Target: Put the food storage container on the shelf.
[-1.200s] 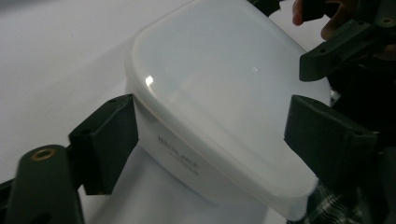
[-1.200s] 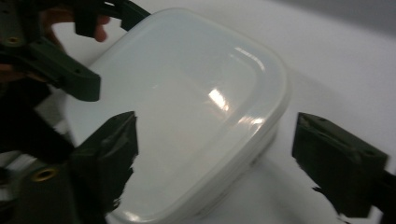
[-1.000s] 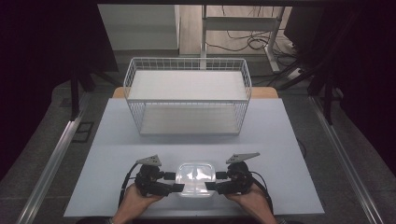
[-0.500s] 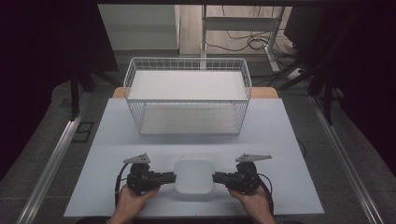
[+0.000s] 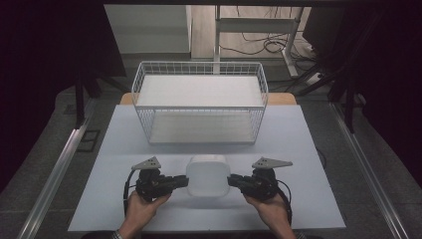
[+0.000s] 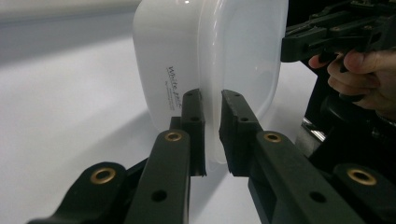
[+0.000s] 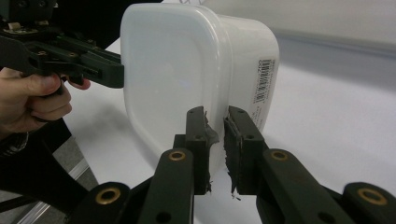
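We hold the white plastic container (image 5: 207,174) tipped up on edge near the front edge of the worktop (image 5: 308,149), midway between its side edges. Our left gripper (image 5: 182,181) pinches its rim from the left, jaws narrow, having just closed. Our right gripper (image 5: 234,180) clamps the opposite rim likewise. The wire basket (image 5: 199,102) stands well apart, toward the back edge
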